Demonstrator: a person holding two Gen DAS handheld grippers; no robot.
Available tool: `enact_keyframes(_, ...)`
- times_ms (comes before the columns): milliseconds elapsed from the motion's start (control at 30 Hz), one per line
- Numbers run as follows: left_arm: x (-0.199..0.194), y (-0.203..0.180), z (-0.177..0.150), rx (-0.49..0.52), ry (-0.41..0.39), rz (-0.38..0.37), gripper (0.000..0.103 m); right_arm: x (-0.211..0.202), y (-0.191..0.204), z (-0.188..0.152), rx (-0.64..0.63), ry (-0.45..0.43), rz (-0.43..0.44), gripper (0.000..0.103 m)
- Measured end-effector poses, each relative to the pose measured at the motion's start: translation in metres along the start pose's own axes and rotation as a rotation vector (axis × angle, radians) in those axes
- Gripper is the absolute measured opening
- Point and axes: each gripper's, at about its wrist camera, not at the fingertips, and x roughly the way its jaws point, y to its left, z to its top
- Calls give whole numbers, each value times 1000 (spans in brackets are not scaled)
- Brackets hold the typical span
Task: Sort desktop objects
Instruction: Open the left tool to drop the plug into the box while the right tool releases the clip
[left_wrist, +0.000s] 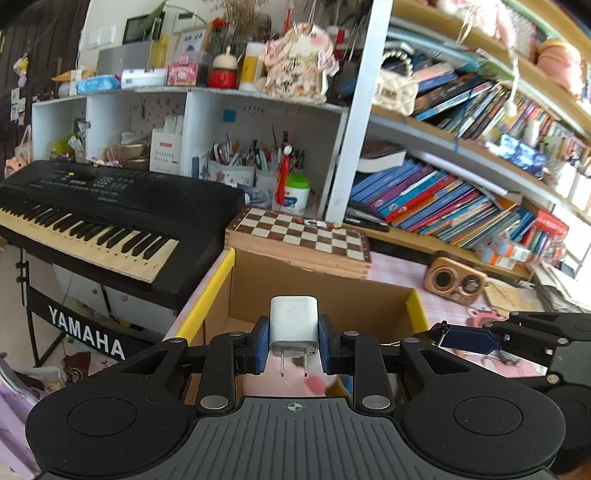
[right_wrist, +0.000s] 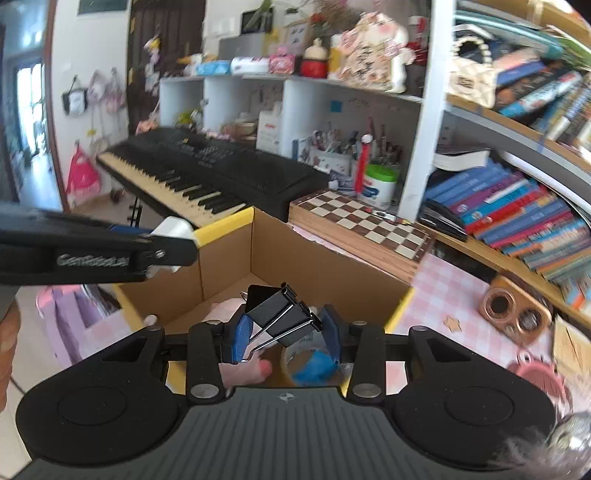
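My left gripper (left_wrist: 294, 345) is shut on a white plug charger (left_wrist: 293, 325), prongs pointing back at the camera, above an open cardboard box (left_wrist: 314, 291) with yellow-edged flaps. My right gripper (right_wrist: 284, 330) is shut on a black binder clip (right_wrist: 282, 312) over the same box (right_wrist: 332, 280). Inside the box lie a pink soft toy (right_wrist: 225, 308) and a roll of tape with a blue patch (right_wrist: 312, 363). The right gripper's arm (left_wrist: 476, 338) enters the left wrist view from the right. From the left side of the right wrist view comes the left gripper (right_wrist: 162, 243) with the charger (right_wrist: 173, 227).
A wooden chessboard box (left_wrist: 299, 236) lies behind the cardboard box. A black Yamaha keyboard (left_wrist: 110, 206) stands to the left. Bookshelves (left_wrist: 461, 192) fill the right. A wooden speaker (left_wrist: 454, 280) sits on the pink checked tablecloth (right_wrist: 443, 291), with a pink round object (right_wrist: 532, 373) nearer.
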Motion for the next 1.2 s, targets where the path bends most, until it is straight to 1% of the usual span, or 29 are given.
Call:
enact_keyframes(167, 38, 4, 11, 12, 63, 25, 25, 43, -4, 10, -110, 69, 24, 38)
enact_keyframes(400, 77, 9, 14, 16, 161, 37, 25, 90, 2, 8, -262, 198, 67, 38)
enact_keyframes(500, 91, 7, 13, 34, 198, 41, 25, 103, 3, 6, -314, 240, 83, 38)
enact_keyframes(567, 101, 7, 11, 36, 228, 46, 25, 108, 4, 6, -338, 260, 116, 38)
enact_keyframes(667, 111, 6, 8, 43, 266, 51, 25, 113, 9, 6, -385, 288, 135, 38)
enact_keyframes(700, 114, 4, 7, 48, 280, 47, 25, 116, 10, 6, -394, 298, 135, 36)
enact_keyframes(733, 115, 4, 6, 53, 291, 45, 25, 118, 9, 5, -394, 310, 140, 31)
enact_keyframes(933, 123, 1, 3, 75, 338, 46, 25, 133, -2, 2, -351, 378, 156, 31)
enact_keyframes(1200, 129, -4, 2, 114, 392, 42, 25, 136, 1, -6, -340, 398, 169, 30)
